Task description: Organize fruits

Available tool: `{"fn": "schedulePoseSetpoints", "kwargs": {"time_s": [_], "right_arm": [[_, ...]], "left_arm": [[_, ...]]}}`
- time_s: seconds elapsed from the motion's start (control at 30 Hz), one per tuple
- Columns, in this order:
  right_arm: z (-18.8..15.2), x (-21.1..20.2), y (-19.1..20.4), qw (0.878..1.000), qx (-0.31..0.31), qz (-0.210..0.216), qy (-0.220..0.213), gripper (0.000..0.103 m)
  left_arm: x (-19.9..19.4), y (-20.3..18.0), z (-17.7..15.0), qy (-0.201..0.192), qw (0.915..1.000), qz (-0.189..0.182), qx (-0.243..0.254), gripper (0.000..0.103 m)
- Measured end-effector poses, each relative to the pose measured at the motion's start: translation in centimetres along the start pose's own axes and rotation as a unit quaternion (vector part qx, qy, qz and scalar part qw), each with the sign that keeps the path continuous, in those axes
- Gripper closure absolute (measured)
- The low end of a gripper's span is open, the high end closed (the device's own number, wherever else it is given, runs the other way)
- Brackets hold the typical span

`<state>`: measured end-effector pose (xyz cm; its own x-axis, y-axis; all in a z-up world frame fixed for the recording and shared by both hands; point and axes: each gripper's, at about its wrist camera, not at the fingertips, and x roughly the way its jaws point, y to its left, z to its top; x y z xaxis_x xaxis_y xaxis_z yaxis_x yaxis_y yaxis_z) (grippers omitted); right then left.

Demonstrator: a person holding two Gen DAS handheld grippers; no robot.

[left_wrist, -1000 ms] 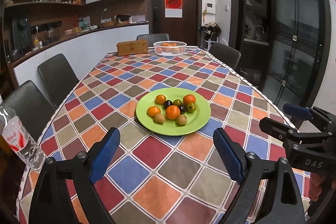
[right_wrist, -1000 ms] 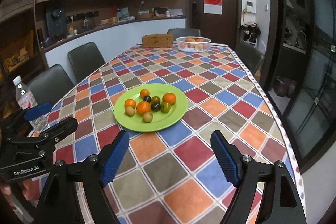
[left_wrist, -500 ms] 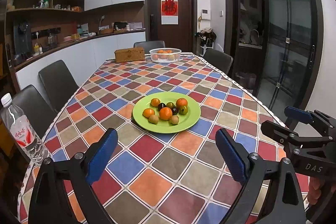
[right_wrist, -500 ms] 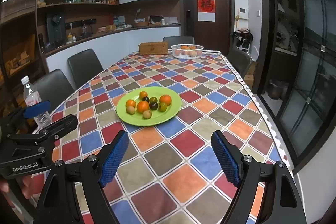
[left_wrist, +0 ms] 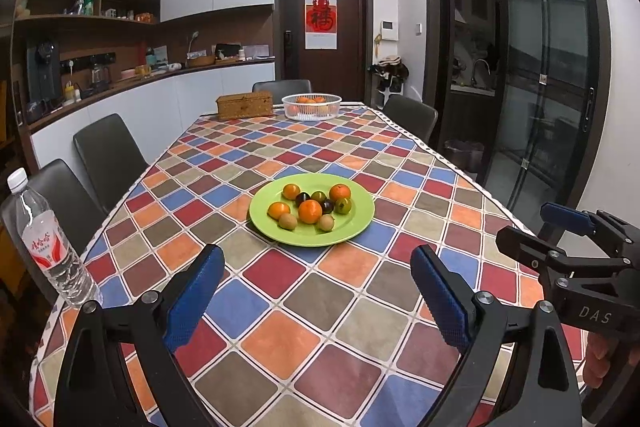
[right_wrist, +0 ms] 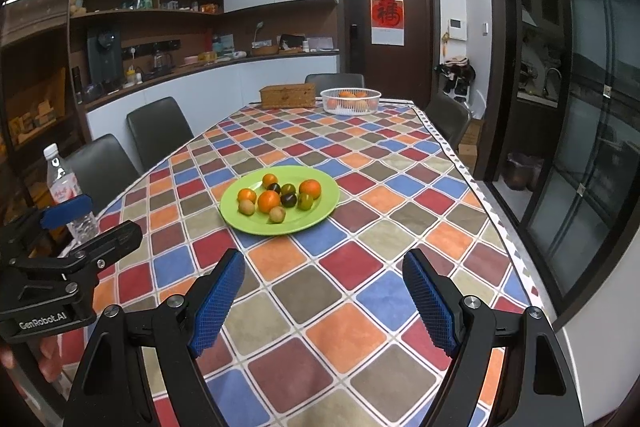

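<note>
Both claws, left gripper (left_wrist: pixel 316 287) and right gripper (right_wrist: pixel 324 291), gape wide and empty, the fruit-laden green plate (left_wrist: pixel 360 223) well ahead, equally near both.

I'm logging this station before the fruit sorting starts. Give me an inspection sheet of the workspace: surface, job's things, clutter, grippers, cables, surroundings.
Surface: table under a checked multicolour cloth, flat.
Job's things: green plate mid-table holding small fruits, four orange, two dark, two green, two brownish; white basket with orange fruit at the far end.
Clutter: water bottle upright near the table's left edge; wicker box beside the basket.
Grippers: left gripper open, empty, short of the plate; right gripper open, empty, likewise.
Cables: nothing seen.
Surroundings: dark chairs round the table, counter and shelves left, door behind, glass doors right.
</note>
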<state>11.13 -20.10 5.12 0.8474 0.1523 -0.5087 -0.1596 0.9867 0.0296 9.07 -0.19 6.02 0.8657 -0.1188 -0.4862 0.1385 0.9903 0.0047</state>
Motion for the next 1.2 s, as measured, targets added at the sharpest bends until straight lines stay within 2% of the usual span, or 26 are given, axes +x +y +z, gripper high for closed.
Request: {"fn": "schedulePoseSetpoints", "kwargs": {"time_s": [0.1, 0.33, 0.7, 1.2], "right_arm": [[-0.1, -0.1, 0.0, 1.000, -0.002, 0.000, -0.001, 0.021], [-0.1, -0.1, 0.1, 1.000, -0.001, 0.000, -0.001, 0.021], [-0.4, -0.4, 0.2, 1.000, -0.002, -0.001, -0.002, 0.021], [-1.4, -0.9, 0.4, 1.000, -0.001, 0.000, 0.003, 0.021]], "left_arm": [[-0.7, -0.4, -0.3, -0.007, 1.0000, 0.002, -0.001, 0.003], [-2.0, -0.9, -0.7, -0.016, 0.9999, 0.003, -0.001, 0.001], [-2.0, -0.5, -0.9, -0.013, 0.9999, -0.004, -0.008, 0.000], [-2.6, 0.0, -1.8, -0.015, 0.9997, 0.014, -0.013, 0.000]]}}
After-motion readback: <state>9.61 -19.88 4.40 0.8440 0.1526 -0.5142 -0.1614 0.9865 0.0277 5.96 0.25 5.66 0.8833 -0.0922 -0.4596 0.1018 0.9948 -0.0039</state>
